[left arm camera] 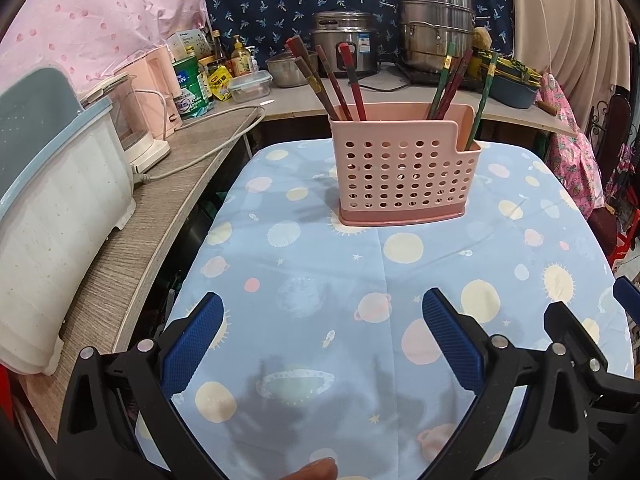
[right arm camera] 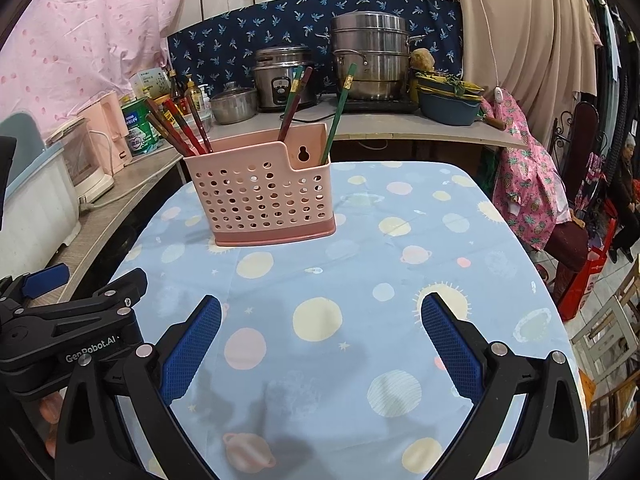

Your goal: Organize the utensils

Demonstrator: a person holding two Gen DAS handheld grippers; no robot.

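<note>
A table covered with a pale blue cloth [left arm camera: 360, 272] printed with planets, suns and stars fills the foreground of both views. A wood-grain counter [left arm camera: 172, 208] runs along its left side and a pale shelf [right arm camera: 400, 124] crosses behind it, backed by a navy fabric panel [right arm camera: 248, 44] with a palm print; pink dotted cloth [left arm camera: 100, 12] hangs at upper left and beige curtains [right arm camera: 520, 40] at right.

On the counter: one white-and-blue tub [left arm camera: 52, 208], one pink kettle [left arm camera: 160, 80], one green tin [right arm camera: 138, 124], several bottles. On the shelf: one rice cooker [right arm camera: 282, 76], one stacked steel steamer [right arm camera: 370, 60], one small lidded pot [right arm camera: 234, 106], one blue basin [right arm camera: 448, 108].

The pink perforated holder [left arm camera: 404, 172] stands upright at the far middle of the table. Its left compartment holds what appear to be four red-brown chopsticks [left arm camera: 332, 80], though they overlap and the count is uncertain; the right side holds about four more, green and red [left arm camera: 452, 80], one green stick [right arm camera: 338, 112] standing apart at the right end.

The left gripper [left arm camera: 322, 340] and right gripper [right arm camera: 320, 340] hover low over the near cloth, well apart from the holder, side by side; each has its blue pads [left arm camera: 196, 344] spread wide with nothing between them.
</note>
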